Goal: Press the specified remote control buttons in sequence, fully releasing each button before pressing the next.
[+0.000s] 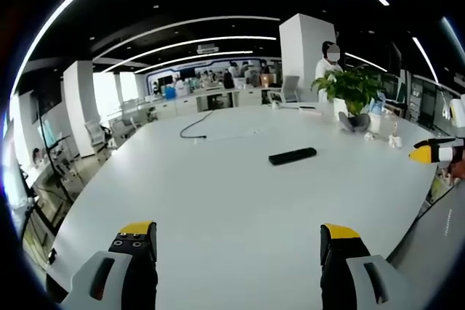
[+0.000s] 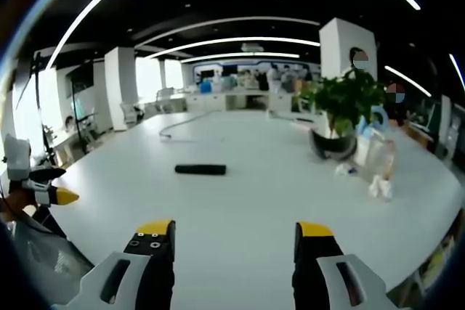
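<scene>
Item: remote control [image 1: 292, 156], black, slim, lying flat on the white tabletop [image 1: 218, 194]; in the left gripper view at about 1 o'clock from the picture's centre, in the right gripper view [image 2: 200, 169] at about 10 o'clock, well apart from both claws

Item: left claw [image 1: 240, 241], jaws spread wide, grasping nothing, held low above the near tabletop edge; its yellow tip also enters the right gripper view at 9 o'clock [image 2: 64, 196]

Item: right claw [image 2: 235, 237], jaws likewise released and empty; its yellow tip enters the left gripper view at 3 o'clock [image 1: 421, 155]

Item: potted plant [image 1: 354, 92], upright, at 2 o'clock beyond the remote control; small white bits lie near its pot

Item: dark cable [image 1: 196, 127], loose on the far tabletop at 11 o'clock

Item: person [image 1: 325, 70], standing behind the plant

Step in hand, as judged: approach, no button yet pressed. The next move calls for bringing one claw forward over the remote control, probably closing its jaws to make a pressing tip, then lowering onto the first button; button labels are too small to read
</scene>
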`<act>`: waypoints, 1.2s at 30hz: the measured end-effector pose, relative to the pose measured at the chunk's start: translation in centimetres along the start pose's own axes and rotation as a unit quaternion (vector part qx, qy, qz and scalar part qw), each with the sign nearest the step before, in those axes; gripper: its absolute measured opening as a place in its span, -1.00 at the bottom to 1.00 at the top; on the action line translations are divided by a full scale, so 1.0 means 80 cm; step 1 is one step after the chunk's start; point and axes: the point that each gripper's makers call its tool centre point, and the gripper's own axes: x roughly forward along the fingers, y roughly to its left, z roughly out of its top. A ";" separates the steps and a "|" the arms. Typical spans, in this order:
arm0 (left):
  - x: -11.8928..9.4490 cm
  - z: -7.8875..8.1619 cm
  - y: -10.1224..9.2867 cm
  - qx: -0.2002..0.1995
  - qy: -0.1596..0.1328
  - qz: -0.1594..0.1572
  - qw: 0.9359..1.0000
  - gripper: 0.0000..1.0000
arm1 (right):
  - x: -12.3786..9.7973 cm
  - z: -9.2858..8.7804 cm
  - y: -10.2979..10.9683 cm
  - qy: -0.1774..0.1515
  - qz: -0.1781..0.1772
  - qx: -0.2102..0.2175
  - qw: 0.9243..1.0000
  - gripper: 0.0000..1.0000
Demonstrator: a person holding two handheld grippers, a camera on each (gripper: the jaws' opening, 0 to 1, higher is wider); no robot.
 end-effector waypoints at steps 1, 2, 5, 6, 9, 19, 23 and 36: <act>0.000 0.001 0.000 0.001 -0.002 0.002 1.000 0.94 | 0.000 0.000 0.000 0.000 0.000 0.000 1.000 0.28; -0.001 0.002 0.001 0.002 -0.005 0.002 1.000 0.94 | 0.000 0.000 0.000 0.000 0.001 0.001 1.000 0.28; -0.001 0.001 0.000 -0.004 -0.002 -0.001 1.000 0.94 | -0.001 0.001 0.000 -0.001 0.001 0.002 1.000 0.28; -0.001 0.001 0.000 -0.001 -0.003 0.000 1.000 0.94 | -0.001 0.000 0.000 -0.001 0.001 0.002 1.000 0.27; -0.001 0.001 -0.001 -0.001 -0.003 -0.001 1.000 0.93 | -0.001 0.000 0.000 0.000 0.001 0.002 1.000 0.27; -0.002 0.004 0.005 -0.006 -0.007 0.007 1.000 0.93 | -0.002 0.002 0.000 -0.005 0.001 0.001 1.000 0.21; -0.001 0.005 0.001 -0.009 -0.006 0.000 1.000 0.93 | -0.004 0.005 0.001 -0.012 0.006 0.008 1.000 0.17; 0.016 0.020 -0.010 0.009 0.006 -0.022 1.000 0.88 | -0.002 0.005 0.005 -0.011 0.017 0.009 1.000 0.09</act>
